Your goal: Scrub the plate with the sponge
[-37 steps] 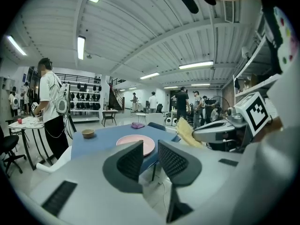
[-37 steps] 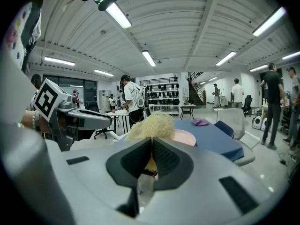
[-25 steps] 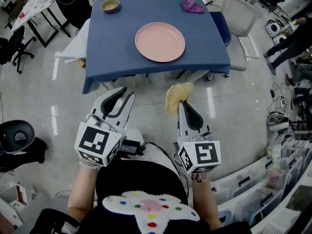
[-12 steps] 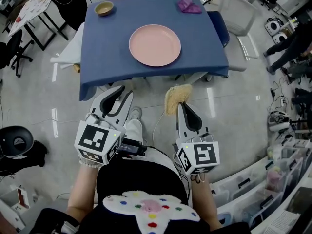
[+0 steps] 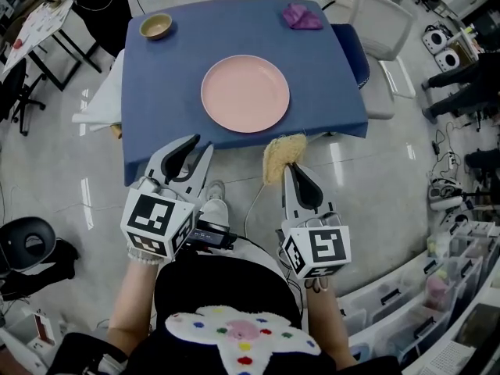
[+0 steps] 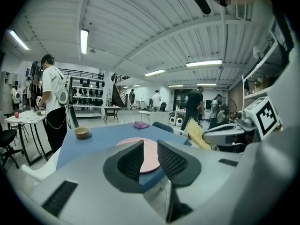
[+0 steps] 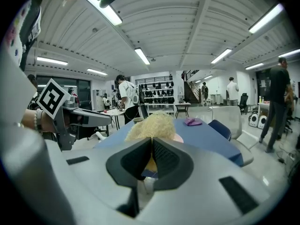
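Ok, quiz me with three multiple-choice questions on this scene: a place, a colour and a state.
1. Where on the blue-clothed table is the small tan bowl? A far left corner; B centre; C near right corner.
2. What colour is the round plate? A white; B pink; C green.
3. What does the right gripper hold? A nothing; B the plate; C the pale yellow fibrous sponge.
Answers: A, the head view shows it there; B, it is plainly pink; C, its jaws pinch the sponge.
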